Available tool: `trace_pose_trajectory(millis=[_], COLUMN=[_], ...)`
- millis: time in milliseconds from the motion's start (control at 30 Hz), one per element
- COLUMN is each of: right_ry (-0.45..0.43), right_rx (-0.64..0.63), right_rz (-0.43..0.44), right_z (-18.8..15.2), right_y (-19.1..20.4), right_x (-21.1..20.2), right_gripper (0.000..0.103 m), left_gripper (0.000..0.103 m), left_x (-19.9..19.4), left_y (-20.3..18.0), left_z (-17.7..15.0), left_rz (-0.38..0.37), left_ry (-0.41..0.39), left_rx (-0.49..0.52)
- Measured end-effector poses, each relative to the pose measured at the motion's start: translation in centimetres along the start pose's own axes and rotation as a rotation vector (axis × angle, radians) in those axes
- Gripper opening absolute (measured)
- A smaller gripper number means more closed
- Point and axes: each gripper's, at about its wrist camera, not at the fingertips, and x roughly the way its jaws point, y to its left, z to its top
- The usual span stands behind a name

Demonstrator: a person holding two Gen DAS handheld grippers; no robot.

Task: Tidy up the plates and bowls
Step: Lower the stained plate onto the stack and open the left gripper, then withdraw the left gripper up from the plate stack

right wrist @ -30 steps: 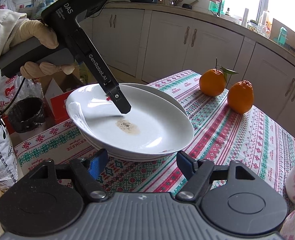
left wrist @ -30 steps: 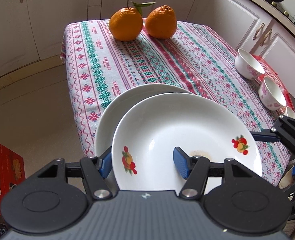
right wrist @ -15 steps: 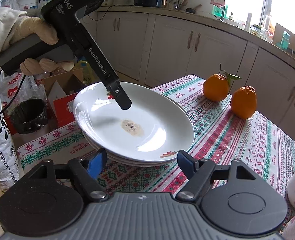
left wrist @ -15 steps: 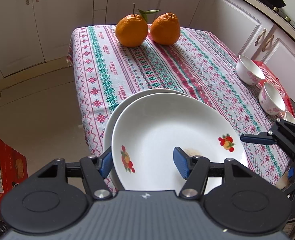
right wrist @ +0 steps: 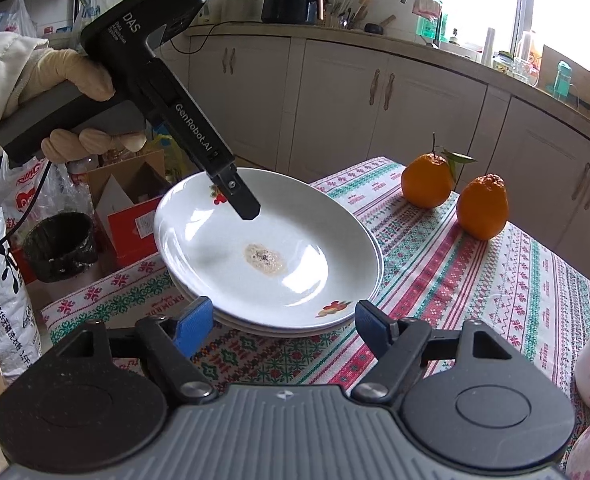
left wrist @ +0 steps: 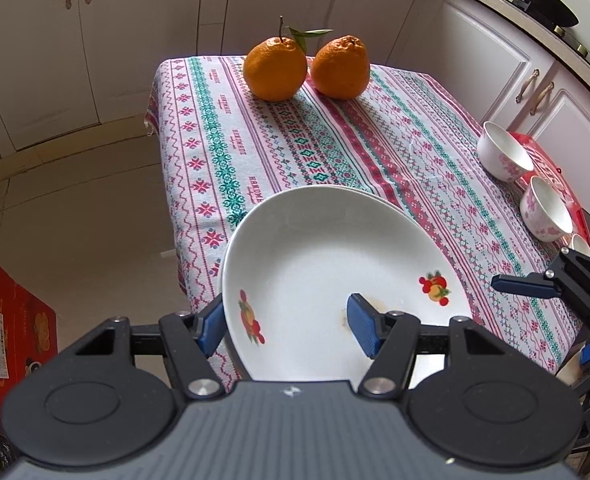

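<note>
A white plate [left wrist: 327, 264] with fruit decals and a brown stain [right wrist: 263, 258] sits on top of a second plate, whose rim [right wrist: 255, 324] shows under it, at the near left corner of the patterned tablecloth [left wrist: 295, 140]. My left gripper [left wrist: 287, 320] is shut across the top plate's rim. One finger [right wrist: 241, 200] lies over the inside and the other is outside, hidden below. My right gripper [right wrist: 283, 316] stands open just short of the stack's edge, with nothing between its pads. A gloved hand [right wrist: 71, 76] holds the left gripper.
Two oranges [left wrist: 275, 68] [left wrist: 341, 66] stand at the far end of the table. Pink-flowered bowls [left wrist: 503, 156] [left wrist: 547, 208] sit along the right edge, with a third [left wrist: 581, 246] behind them. A red box [left wrist: 11, 332] and a black bin [right wrist: 61, 244] stand on the floor left of the table.
The top plate, offset toward the right of the lower plate a second ago, has shifted until it lies almost squarely over it. The right gripper has stayed put.
</note>
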Motion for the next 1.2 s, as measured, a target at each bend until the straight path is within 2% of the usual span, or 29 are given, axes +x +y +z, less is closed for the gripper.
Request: trace_pose_trajectory(millis=[233, 433, 600, 733, 800, 867, 1133, 1200], right_ry=[0.000, 0.003, 0.002, -0.003, -0.011, -0.016, -0.036, -0.041], right_rx=[0.009, 0.031, 0.041, 0.057, 0.066, 0.079, 0.120, 0.128], right_rz=[-0.015, -0.031, -0.040, -0.054, -0.067, -0.086, -0.185, -0.210], right_z=[-0.2, -0.4, -0.7, -1.0, -1.2, -1.4, -3.0, -3.6], right_y=[-0.3, -0.8, -1.2, -1.8, -2.3, -2.8, -4.9, -5.5], right_x=[-0.2, -0.6, -1.1, -2.0, -2.9, -3.8, -8.4, -9.7], right_gripper=[0.088, 0.097, 0.098, 0.103, 0.103, 0.103, 0.103, 0.103], left_gripper=[0.064, 0.067, 0.070, 0.077, 0.082, 0.083, 0.085, 0.092], left_x=[0.2, 0.5, 0.2, -0.6, -1.0, -1.3, -1.3, -1.1], left_y=[-0.2, -0.6, -1.0, -2.8, -4.2, -5.7, -13.1, -15.1], left_z=[0.2, 0.4, 0.5, 0.5, 0.4, 0.2, -2.5, -3.5], left_rz=[0.021, 0.073, 0.092, 0.142, 0.153, 0.162, 0.137, 0.130], left_ry=[0.001, 0.015, -0.008, -0.065, -0.097, -0.137, -0.275, -0.309], left_rx=[0.005, 0.028, 0.049, 0.093, 0.123, 0.149, 0.254, 0.282])
